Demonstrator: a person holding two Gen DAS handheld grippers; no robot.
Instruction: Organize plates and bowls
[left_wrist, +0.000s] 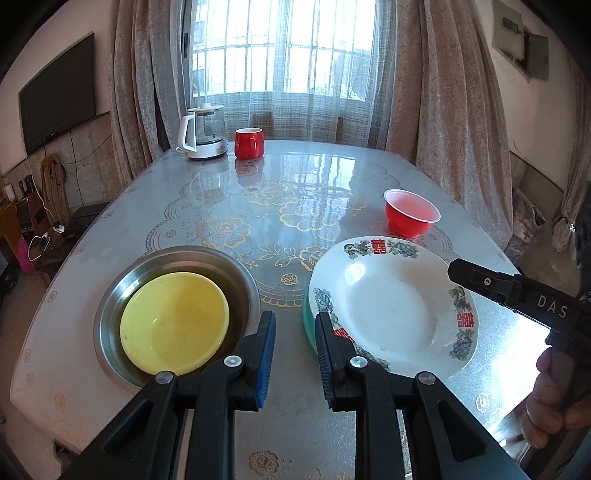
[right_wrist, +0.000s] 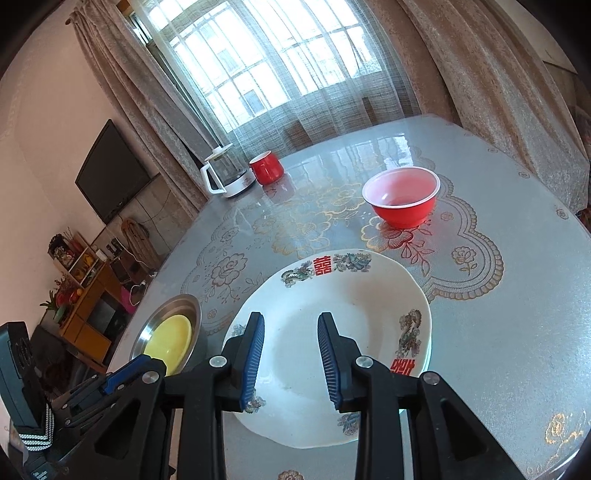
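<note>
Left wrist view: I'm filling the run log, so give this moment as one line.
left gripper empty, over table | yellow bowl in steel basin | white plate untouched | red bowl apart

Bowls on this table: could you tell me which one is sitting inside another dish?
The yellow bowl, nested in the steel basin. The red bowl stands alone on the table.

Both grippers angled down, empty: left gripper (left_wrist: 295, 334) fingers slightly apart, right gripper (right_wrist: 291, 338) likewise.

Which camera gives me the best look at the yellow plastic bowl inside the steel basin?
The left wrist view: the yellow plastic bowl sits close and nearly whole inside the steel basin. The right wrist view shows it small, partly hidden by the left gripper.
</note>
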